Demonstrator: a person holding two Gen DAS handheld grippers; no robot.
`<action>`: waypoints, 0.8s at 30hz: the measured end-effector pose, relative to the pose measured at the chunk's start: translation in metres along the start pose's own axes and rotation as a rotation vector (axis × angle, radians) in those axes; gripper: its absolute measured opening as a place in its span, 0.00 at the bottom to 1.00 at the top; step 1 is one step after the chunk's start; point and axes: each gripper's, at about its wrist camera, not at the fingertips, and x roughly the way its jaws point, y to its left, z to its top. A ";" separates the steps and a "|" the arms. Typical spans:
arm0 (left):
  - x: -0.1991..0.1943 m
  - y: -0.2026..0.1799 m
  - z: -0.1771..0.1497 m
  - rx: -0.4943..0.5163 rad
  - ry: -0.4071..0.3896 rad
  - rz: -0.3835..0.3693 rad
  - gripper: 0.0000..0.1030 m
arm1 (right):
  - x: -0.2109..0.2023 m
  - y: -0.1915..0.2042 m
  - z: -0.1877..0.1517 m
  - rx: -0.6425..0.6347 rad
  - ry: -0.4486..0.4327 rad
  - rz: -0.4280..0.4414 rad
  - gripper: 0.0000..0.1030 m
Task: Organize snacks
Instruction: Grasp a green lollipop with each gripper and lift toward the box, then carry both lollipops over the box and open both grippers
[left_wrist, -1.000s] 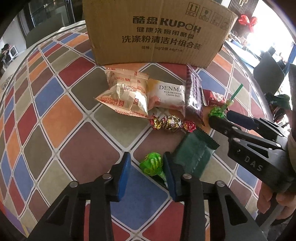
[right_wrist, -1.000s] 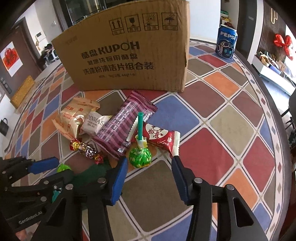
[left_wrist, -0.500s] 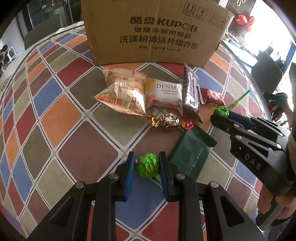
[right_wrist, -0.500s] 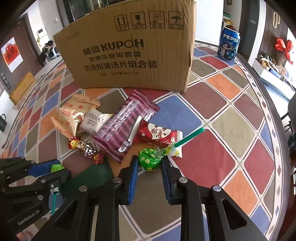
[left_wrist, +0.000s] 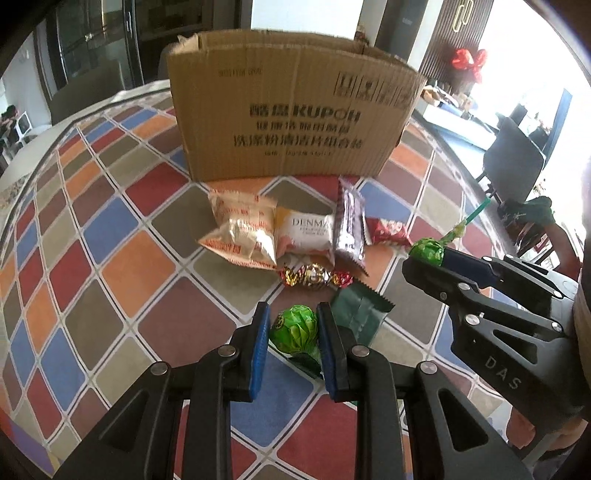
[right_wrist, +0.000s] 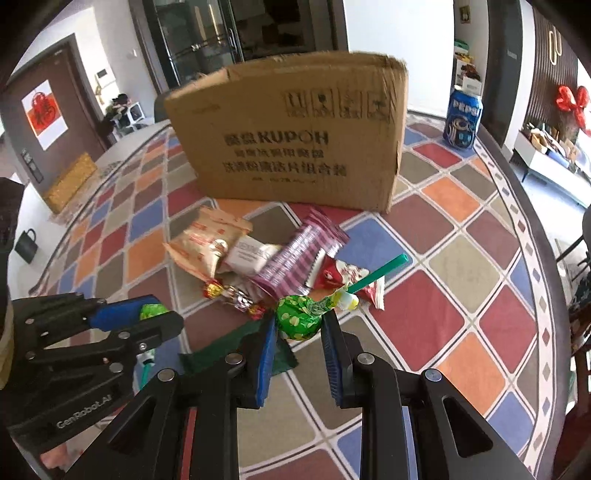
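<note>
Green foil lollipops, one per gripper: left gripper (left_wrist: 291, 328) is clamped on one lollipop (left_wrist: 294, 328), right gripper (right_wrist: 298, 328) pinches the other lollipop (right_wrist: 297, 320), both lifted just in front of the cardboard box (right_wrist: 295, 133). Can't see inside the box. Other snacks (left_wrist: 295, 236) sit by its base; table (right_wrist: 461, 266) right of it is mostly bare.

I read "KUPOH" on the box (left_wrist: 291, 107), "DENMA" on a white packet (left_wrist: 306, 230), "PEPSI" on the can (right_wrist: 462, 120), "DAS" on the right gripper (left_wrist: 428, 258), "GenRobot.AI" on the left gripper (right_wrist: 155, 317).
</note>
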 end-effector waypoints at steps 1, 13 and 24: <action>-0.003 0.000 0.001 0.000 -0.008 -0.001 0.25 | -0.004 0.002 0.001 -0.003 -0.010 0.003 0.25; -0.035 0.002 0.019 0.016 -0.113 -0.011 0.25 | -0.033 0.017 0.020 -0.029 -0.093 0.022 0.25; -0.068 0.003 0.054 0.047 -0.244 0.009 0.25 | -0.050 0.018 0.049 -0.017 -0.166 0.033 0.25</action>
